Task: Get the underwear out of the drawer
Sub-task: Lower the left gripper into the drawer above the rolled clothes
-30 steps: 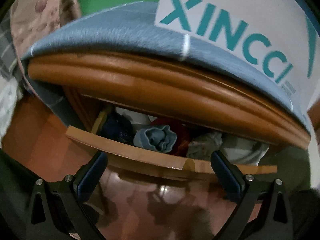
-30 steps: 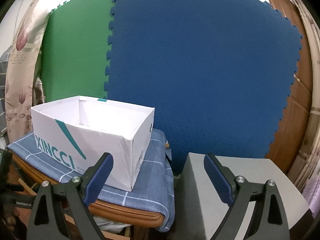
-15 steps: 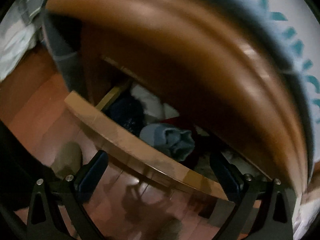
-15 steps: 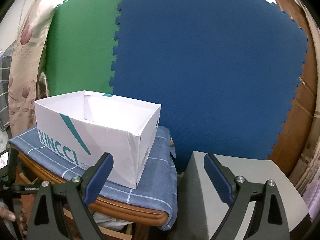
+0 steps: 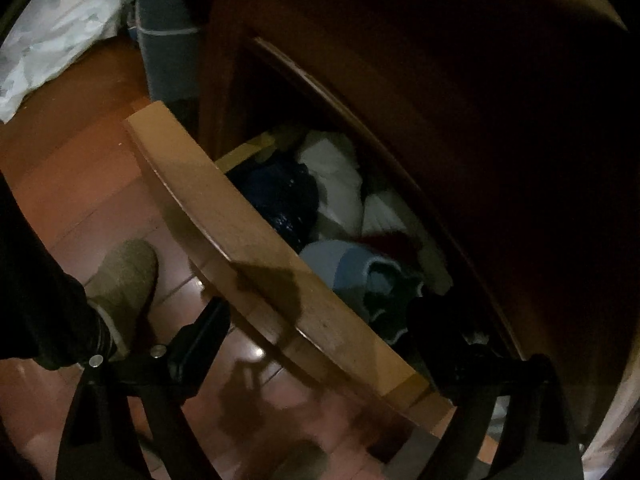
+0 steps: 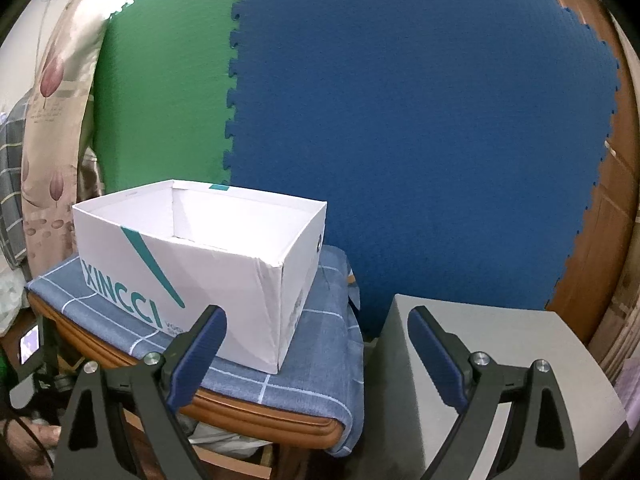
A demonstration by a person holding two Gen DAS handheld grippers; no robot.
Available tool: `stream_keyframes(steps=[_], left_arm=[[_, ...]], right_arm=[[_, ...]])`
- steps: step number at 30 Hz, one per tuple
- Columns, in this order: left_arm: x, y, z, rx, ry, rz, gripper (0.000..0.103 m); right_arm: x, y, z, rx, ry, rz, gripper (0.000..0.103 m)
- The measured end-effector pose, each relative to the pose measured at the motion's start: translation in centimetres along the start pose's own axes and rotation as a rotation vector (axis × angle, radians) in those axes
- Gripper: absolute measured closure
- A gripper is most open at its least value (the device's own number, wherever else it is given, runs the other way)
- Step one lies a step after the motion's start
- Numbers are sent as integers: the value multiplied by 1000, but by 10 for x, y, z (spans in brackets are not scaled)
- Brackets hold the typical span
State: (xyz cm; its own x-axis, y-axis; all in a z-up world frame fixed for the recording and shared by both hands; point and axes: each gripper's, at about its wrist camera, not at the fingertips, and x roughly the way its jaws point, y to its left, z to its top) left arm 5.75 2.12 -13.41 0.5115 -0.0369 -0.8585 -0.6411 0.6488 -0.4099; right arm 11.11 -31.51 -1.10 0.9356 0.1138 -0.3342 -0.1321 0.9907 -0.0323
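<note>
While the drawer [image 5: 256, 248] stands pulled out from the dark wooden cabinet [image 5: 460, 92], the left gripper [image 5: 316, 332] points steeply down at it, its jaws wide but closing, with only the drawer's front board crossing the gap between them and no cloth pinched. One finger hangs outside the drawer over the reddish floor [image 5: 72, 184]; the other reaches in over the drawer's far end. The underwear [image 5: 344, 272], a rolled grey-blue bundle, lies inside just behind the front board, a little ahead of that inner finger and apart from it. Beside it lie a dark blue garment [image 5: 280, 196], white cloth [image 5: 340, 180] and something red [image 5: 392, 240]. A foot in a grey slipper [image 5: 124, 276] stands on the floor near the outer finger.

The right gripper [image 6: 316, 344] is spread wide with nothing between its fingers, facing a white box [image 6: 192, 264] that sits on a blue checked cloth [image 6: 312, 364] on the cabinet top.
</note>
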Motion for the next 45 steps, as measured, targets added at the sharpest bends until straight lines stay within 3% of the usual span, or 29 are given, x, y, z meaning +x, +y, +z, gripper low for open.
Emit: stream_keyframes(steps=[3, 4, 6, 10, 24, 45], left_arm=[[2, 9, -2, -68, -6, 42, 0], [6, 14, -2, -100, 21, 9, 0], [20, 17, 1, -151, 117, 16, 0], [27, 16, 1, -177, 165, 48, 0], [24, 27, -11, -50, 173, 81, 0], [18, 33, -26, 110, 358, 136, 0]], right_arm=[[0, -1, -1, 7, 3, 8, 8], [1, -1, 0, 8, 5, 11, 8], [2, 0, -1, 5, 9, 15, 8], [3, 1, -1, -1, 14, 23, 8], [5, 0, -3, 15, 31, 41, 8], [8, 2, -3, 9, 55, 58, 8]])
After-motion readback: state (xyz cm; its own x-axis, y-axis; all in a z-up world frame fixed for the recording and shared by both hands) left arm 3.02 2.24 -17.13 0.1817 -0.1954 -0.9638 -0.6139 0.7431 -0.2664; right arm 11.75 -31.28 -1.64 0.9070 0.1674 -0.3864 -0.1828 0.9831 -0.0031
